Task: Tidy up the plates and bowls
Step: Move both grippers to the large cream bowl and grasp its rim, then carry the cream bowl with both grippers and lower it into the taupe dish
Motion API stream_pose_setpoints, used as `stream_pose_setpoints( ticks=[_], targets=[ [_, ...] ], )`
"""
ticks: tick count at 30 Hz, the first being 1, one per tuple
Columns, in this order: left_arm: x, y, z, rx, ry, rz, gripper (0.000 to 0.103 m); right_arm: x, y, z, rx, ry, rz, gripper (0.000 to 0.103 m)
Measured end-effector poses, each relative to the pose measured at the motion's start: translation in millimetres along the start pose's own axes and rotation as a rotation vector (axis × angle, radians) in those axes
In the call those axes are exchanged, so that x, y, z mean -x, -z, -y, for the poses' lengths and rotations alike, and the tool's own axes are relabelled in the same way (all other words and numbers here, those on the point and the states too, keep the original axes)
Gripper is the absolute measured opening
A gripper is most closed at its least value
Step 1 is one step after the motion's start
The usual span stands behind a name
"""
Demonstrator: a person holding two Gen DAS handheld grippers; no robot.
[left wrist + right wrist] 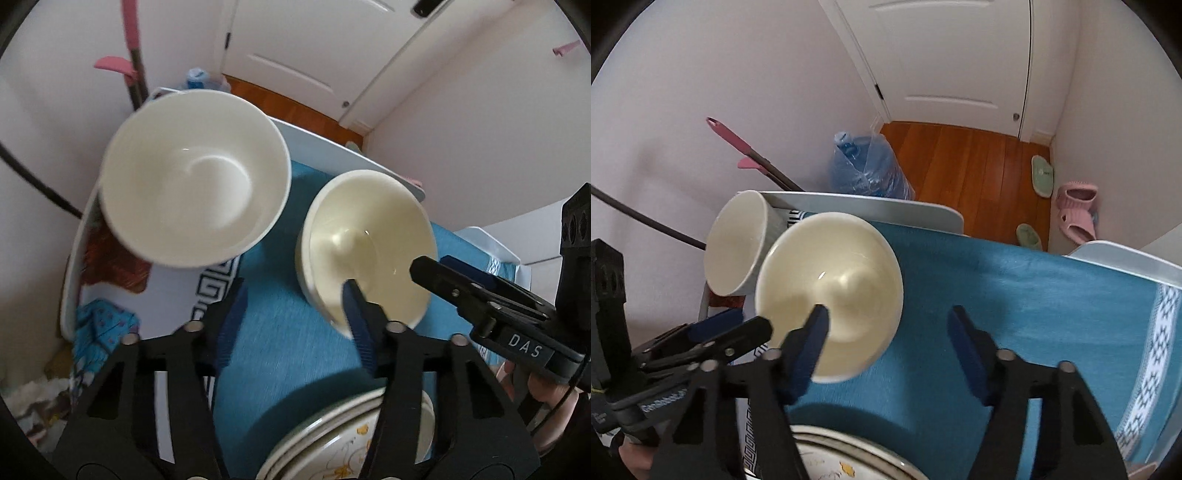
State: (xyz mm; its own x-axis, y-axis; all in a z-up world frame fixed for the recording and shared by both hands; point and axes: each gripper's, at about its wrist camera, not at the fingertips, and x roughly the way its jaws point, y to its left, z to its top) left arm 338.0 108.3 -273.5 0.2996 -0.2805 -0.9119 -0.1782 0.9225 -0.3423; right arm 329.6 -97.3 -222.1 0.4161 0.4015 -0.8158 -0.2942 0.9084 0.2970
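Observation:
A large white bowl [195,177] stands on the table at the far left; it also shows in the right wrist view [737,243]. A cream bowl [369,243] stands on the blue cloth [288,332] beside it, also in the right wrist view [831,295]. My left gripper [295,317] is open, its right finger over the cream bowl's near rim. My right gripper [886,332] is open just right of that bowl, its left finger over the bowl. Stacked patterned plates [332,450] lie at the near edge, also in the right wrist view [846,458].
The blue cloth [1015,314] covers a white table [871,206]. A water jug [864,170], a pink-handled mop [746,147] and slippers [1075,206] are on the wooden floor beyond. A patterned cloth [92,332] hangs at the left.

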Motion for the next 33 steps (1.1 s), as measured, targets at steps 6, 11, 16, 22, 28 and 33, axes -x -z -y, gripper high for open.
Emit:
stream_pose_setpoints(
  ticks=[6,11,16,22,28,33],
  targets=[
    [-12,-8,7,-0.025,-0.025,-0.014,0.028,-18,-5,3,-0.016,-0.008,-0.033,0.034],
    [-16,-8,19,-0.076,-0.04,-0.011,0.013,-28,-8,4,-0.02,-0.009,-0.041,0.022],
    [-17,-7,25,-0.092,-0.071,-0.001,0.013,-33,-7,3,-0.009,-0.013,-0.044,0.012],
    [-17,-10,28,-0.101,-0.083,0.002,0.013,-32,-7,1,-0.007,-0.013,-0.044,0.012],
    [-4,-9,35,-0.122,-0.08,0.027,0.013,-24,-6,2,-0.01,-0.011,-0.024,0.012],
    [17,-7,46,-0.152,-0.069,0.051,0.013,0,-2,2,-0.02,-0.004,0.012,0.012]
  ],
)
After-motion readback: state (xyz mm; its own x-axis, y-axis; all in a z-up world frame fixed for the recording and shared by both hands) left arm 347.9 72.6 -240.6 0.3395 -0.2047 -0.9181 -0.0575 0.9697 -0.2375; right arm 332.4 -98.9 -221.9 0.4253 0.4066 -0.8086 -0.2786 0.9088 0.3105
